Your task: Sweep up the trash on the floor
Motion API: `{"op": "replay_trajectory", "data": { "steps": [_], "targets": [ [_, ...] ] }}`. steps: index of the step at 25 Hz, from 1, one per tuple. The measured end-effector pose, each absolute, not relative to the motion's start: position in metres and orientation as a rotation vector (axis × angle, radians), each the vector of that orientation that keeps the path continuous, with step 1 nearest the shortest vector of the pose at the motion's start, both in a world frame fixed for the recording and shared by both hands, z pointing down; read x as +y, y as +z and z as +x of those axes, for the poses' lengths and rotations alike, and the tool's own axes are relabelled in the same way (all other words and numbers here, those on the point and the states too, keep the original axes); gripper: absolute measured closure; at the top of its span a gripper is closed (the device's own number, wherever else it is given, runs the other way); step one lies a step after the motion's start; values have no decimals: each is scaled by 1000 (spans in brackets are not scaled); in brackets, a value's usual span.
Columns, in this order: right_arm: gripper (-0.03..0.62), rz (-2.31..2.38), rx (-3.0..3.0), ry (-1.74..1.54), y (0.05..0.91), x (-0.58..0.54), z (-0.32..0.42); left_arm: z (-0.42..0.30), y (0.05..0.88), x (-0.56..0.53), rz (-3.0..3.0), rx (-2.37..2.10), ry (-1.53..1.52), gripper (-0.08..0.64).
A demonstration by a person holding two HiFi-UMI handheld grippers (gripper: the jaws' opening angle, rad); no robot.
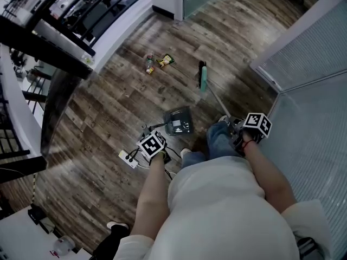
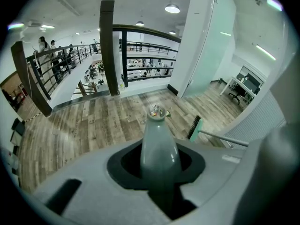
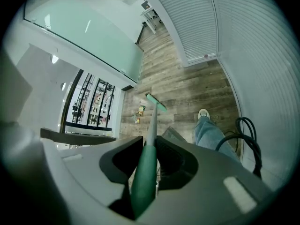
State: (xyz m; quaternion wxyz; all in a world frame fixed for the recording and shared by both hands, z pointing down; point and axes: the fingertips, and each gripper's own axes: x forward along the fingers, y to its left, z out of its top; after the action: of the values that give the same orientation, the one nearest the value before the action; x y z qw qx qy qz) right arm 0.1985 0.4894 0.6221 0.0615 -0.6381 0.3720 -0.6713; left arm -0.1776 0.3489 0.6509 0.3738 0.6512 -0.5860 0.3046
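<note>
The right gripper (image 3: 146, 165), clamped on the broom (image 1: 212, 93), aims its shaft forward; the trash (image 1: 157, 63) lies beyond-left of the brush head (image 1: 203, 77), while the left gripper (image 2: 159, 172) clasps the dustpan handle (image 2: 158, 142).

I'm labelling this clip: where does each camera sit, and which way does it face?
Head view: on the head, facing steeply down at the floor; torso, arms, left gripper and right gripper show.
Left gripper view: on that gripper, facing along the clamped dustpan handle toward the trash; no body.
Right gripper view: on that gripper, facing down the clamped broom; a leg shows.
Shared: trash and broom in all three.
</note>
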Motion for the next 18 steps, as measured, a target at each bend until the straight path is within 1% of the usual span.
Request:
{"op": "replay_trajectory", "data": {
  "steps": [8,18],
  "targets": [
    [499,-1915,1103,-1971,607,482,185,-198,634,344,1706,-1520,700,462],
    [499,-1902,1129,-1996,607,437,207,-209,614,330,1581,-1592,593,462]
  ]
}}
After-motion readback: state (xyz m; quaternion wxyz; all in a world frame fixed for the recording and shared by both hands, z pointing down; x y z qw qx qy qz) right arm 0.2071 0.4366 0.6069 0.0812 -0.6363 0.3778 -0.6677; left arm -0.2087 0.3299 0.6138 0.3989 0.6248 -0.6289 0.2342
